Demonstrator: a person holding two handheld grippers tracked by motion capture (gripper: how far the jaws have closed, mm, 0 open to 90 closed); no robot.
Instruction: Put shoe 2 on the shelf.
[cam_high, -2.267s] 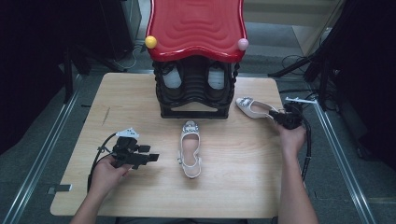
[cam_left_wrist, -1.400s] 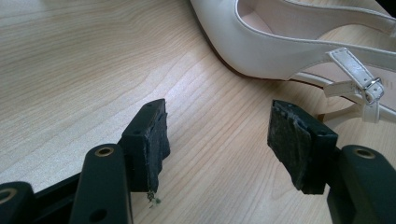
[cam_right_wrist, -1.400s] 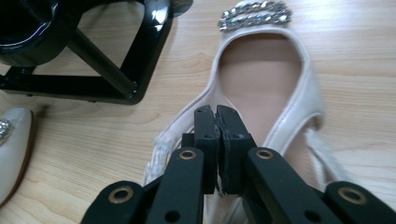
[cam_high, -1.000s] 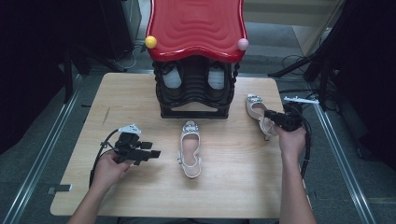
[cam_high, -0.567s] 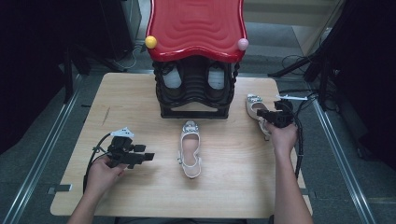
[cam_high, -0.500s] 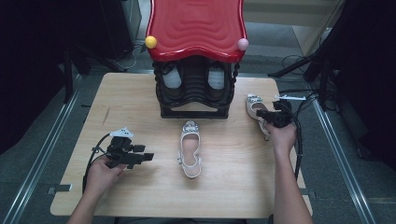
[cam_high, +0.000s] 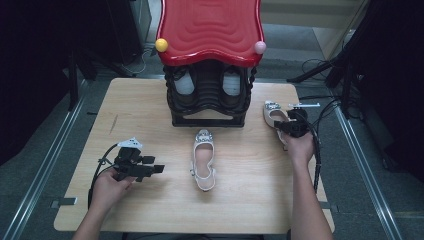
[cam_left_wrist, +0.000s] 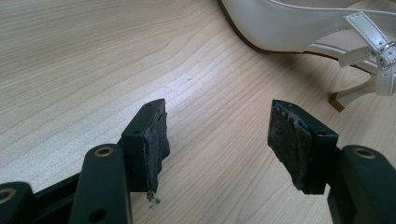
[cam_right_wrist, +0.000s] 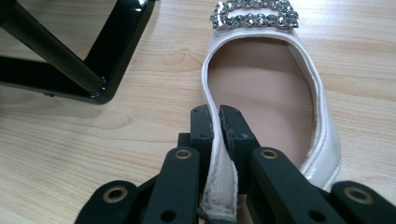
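Two white heeled shoes with jewelled buckles are on the wooden table. One shoe (cam_high: 204, 160) lies in the middle, toe toward the rack. The other shoe (cam_high: 272, 114) (cam_right_wrist: 261, 84) sits at the right beside the rack. My right gripper (cam_high: 289, 127) (cam_right_wrist: 218, 126) is shut on its side wall near the heel, and its jaws have just been closing with that edge between them. My left gripper (cam_high: 159, 169) (cam_left_wrist: 224, 135) stands open low over the table, left of the middle shoe (cam_left_wrist: 289, 23). Nothing is between its pads.
A black shoe rack (cam_high: 210, 95) with a red wavy top (cam_high: 210, 25) stands at the table's back centre, with shoes stored inside. Its black foot (cam_right_wrist: 93, 46) lies close to the left of the held shoe. Cables trail from both grippers.
The right-hand shoe has turned from slanting to toe pointing away, and the right hand has come down and slightly left with it. The left hand has barely shifted.
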